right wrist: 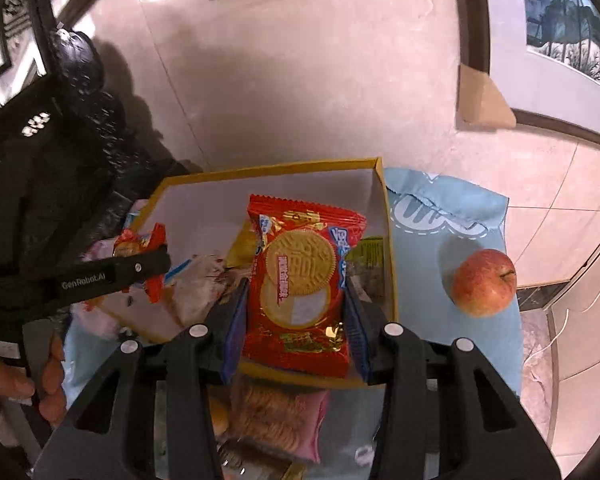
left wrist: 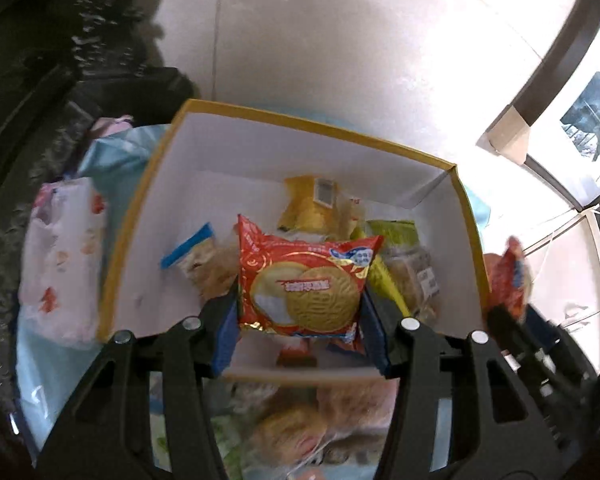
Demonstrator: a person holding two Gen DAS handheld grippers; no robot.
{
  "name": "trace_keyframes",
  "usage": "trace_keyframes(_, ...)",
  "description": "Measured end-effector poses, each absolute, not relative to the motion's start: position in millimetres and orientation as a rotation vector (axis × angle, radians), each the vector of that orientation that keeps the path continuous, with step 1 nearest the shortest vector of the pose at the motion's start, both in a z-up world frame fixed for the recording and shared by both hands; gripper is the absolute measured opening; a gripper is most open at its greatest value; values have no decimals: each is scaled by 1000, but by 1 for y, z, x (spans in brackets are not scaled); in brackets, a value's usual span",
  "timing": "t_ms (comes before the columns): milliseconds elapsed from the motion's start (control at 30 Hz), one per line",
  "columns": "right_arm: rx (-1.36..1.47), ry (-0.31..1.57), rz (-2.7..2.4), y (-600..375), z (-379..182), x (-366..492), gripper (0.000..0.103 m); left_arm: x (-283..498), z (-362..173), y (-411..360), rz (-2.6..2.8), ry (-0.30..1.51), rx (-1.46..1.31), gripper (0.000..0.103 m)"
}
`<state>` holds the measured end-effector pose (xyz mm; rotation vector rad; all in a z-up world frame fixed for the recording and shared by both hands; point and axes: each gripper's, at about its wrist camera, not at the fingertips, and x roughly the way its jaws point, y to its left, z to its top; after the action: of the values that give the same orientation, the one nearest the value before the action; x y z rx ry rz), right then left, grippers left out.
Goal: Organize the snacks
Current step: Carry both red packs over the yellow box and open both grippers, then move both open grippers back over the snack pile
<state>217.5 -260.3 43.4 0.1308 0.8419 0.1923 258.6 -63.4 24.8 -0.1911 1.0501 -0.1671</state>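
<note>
Two red biscuit packets (left wrist: 304, 284) are clamped, one in each hand-held gripper (right wrist: 296, 304), above the yellow-rimmed box (left wrist: 320, 128).

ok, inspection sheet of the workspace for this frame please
Surface: light blue cloth over the table.
Job's things: yellow-rimmed box part filled with snacks; one red biscuit pack in the left tongs, another red biscuit pack in the right tongs, both above the box.
Clutter: apple on the cloth right of the box; loose snack packs beside and in front of it.
Grippers: both shut on their packs.
Cables: white cord at far right.
Surroundings: tiled wall, framed picture, wall socket.
</note>
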Motion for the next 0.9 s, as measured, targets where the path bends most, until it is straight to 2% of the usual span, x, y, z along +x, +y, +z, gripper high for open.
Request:
trace_keyframes(67, 97, 855, 176, -255, 36, 227, 45, 272, 15, -65, -149, 1085, -239, 65)
trace_keyframes(100, 70, 872, 161, -253, 32, 232, 48, 277, 8, -65, -131, 1109, -261, 87)
trace_keyframes(133, 56, 874, 149, -252, 30, 232, 53, 281, 3, -62, -98, 1135, -281, 96)
trace_keyframes(200, 51, 845, 162, -253, 30, 230, 60, 283, -2, -57, -72, 1152, -300, 96)
trace_keyframes(400, 88, 839, 188, -264, 34, 215, 61, 266, -1, -46, -87, 1152, -260, 96)
trace_keyframes(500, 97, 831, 190, -270, 40, 203, 69, 249, 5, -42, -93, 1147, -216, 96)
trace_keyframes(900, 111, 866, 210, -278, 43, 132, 69, 162, 5, 0, -69, 1146, -196, 97)
